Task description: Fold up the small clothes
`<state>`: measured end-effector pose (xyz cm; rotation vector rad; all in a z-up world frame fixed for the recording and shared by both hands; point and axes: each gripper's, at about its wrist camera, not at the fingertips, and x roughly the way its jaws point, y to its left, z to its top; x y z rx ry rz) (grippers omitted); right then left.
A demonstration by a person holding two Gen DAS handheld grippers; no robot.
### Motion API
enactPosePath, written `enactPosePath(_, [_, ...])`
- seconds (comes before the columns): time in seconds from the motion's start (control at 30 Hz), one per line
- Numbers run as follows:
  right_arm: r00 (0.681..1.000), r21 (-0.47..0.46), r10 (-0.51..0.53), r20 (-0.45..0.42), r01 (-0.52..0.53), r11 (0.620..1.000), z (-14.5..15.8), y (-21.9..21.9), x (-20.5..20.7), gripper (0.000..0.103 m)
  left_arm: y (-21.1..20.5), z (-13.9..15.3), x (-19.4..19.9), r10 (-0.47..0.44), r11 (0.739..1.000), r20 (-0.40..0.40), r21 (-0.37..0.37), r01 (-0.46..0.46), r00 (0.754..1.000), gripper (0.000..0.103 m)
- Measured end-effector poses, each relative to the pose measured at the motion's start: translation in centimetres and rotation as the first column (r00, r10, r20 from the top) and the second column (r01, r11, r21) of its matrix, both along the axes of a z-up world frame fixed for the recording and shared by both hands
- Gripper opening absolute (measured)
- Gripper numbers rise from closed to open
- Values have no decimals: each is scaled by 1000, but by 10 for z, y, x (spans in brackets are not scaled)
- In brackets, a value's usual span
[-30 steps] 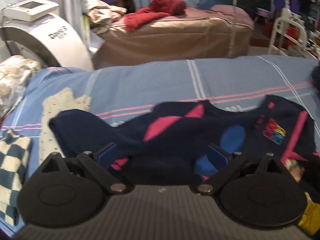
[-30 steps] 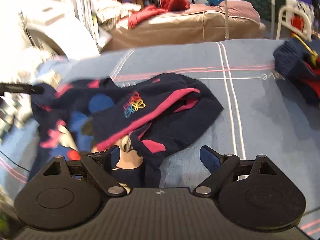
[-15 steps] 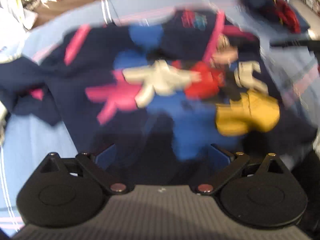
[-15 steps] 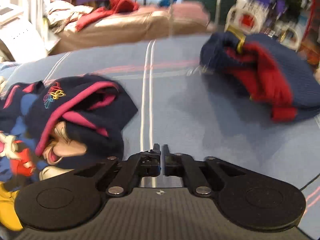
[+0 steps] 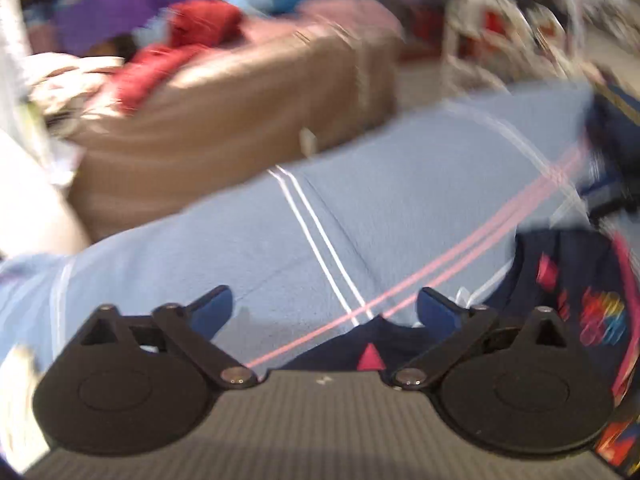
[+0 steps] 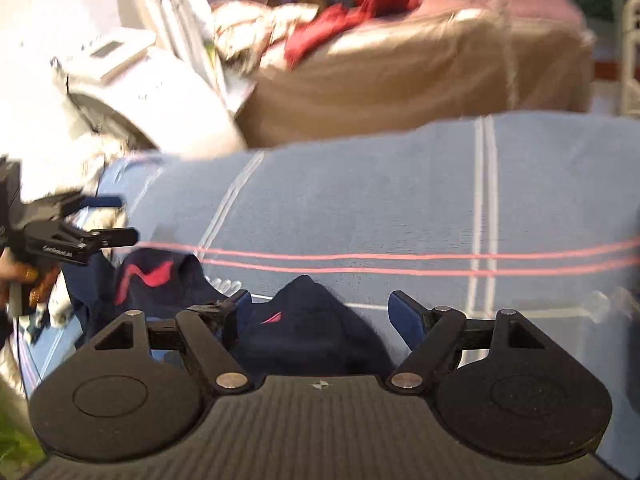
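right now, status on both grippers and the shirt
Left gripper open, empty. Right gripper open, straddling navy shirt on blue bedspread. Nothing blocking.

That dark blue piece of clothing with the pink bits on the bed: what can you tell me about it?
The navy garment looks like soft knit with pink trim and a bright multicoloured print. It lies crumpled, not yet folded, on the blue striped bedspread. In the right wrist view a hump of it sits between the open fingers of the right gripper; whether they touch it is unclear. The left gripper is open too, with its edge just below.
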<state>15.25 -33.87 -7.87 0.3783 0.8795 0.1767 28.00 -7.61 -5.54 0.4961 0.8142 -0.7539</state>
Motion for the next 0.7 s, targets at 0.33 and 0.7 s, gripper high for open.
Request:
enactPosePath(0.33, [960, -55, 265, -89, -270, 961, -24, 40, 21, 10, -20, -56, 2, -412, 883, -142, 180, 433, 900, 15])
enactPosePath(0.7, [990, -101, -77, 120, 90, 991, 43, -10, 64, 1, -41, -4, 79, -156, 987, -33, -37, 154, 987, 6])
